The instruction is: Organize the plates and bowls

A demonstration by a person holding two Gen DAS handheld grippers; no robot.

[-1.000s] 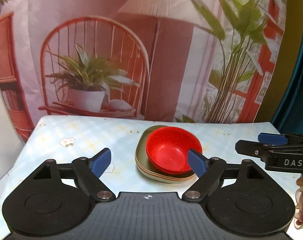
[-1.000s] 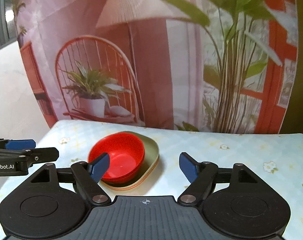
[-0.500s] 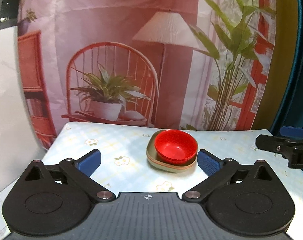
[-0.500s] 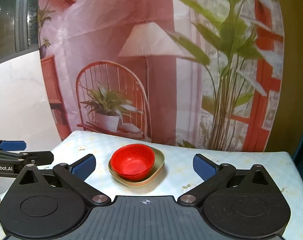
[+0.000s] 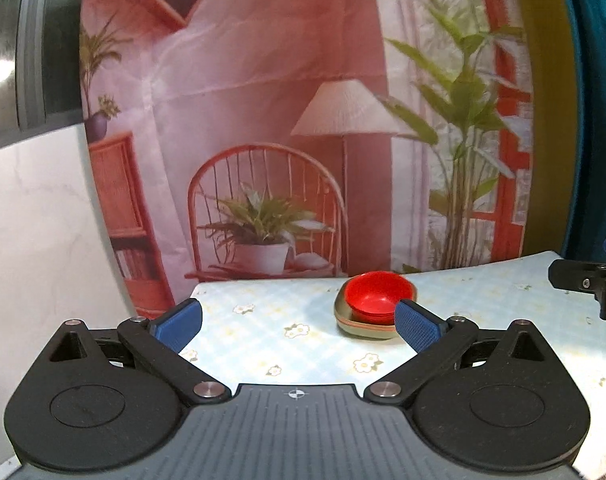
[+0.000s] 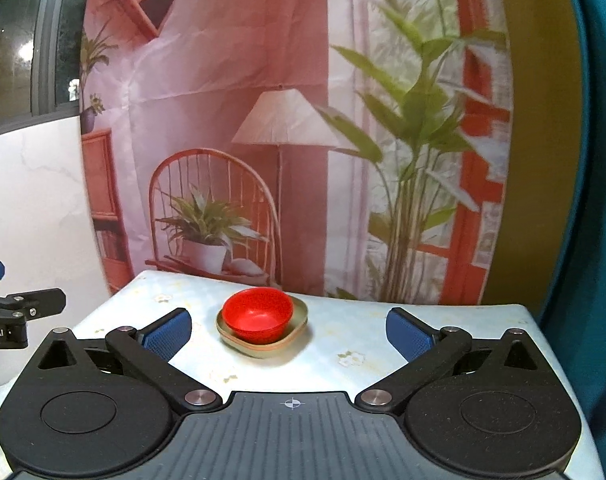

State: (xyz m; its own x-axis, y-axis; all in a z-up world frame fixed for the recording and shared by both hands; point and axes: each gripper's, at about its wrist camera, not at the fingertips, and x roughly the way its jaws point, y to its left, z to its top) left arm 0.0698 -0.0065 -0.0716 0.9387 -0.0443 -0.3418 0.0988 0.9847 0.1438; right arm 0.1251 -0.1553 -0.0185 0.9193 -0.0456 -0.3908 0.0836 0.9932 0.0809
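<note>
A red bowl (image 5: 377, 295) sits in a stack of olive-green squarish plates (image 5: 355, 326) on the table; in the right wrist view the bowl (image 6: 259, 312) and plates (image 6: 263, 346) lie mid-table. My left gripper (image 5: 297, 322) is open and empty, held back from the stack, which lies ahead to its right. My right gripper (image 6: 289, 330) is open and empty, well short of the stack. Each gripper shows at the edge of the other's view.
The table (image 6: 343, 360) has a light blue checked cloth with small flowers. A printed backdrop (image 6: 283, 140) of a chair, lamp and plants hangs behind its far edge. A white wall (image 5: 35, 240) is at the left and a teal curtain (image 6: 599, 200) at the right.
Both grippers have drawn back and up from the bowl and plates, which now look smaller and farther away. The stack has not moved. Both grippers stay open.
</note>
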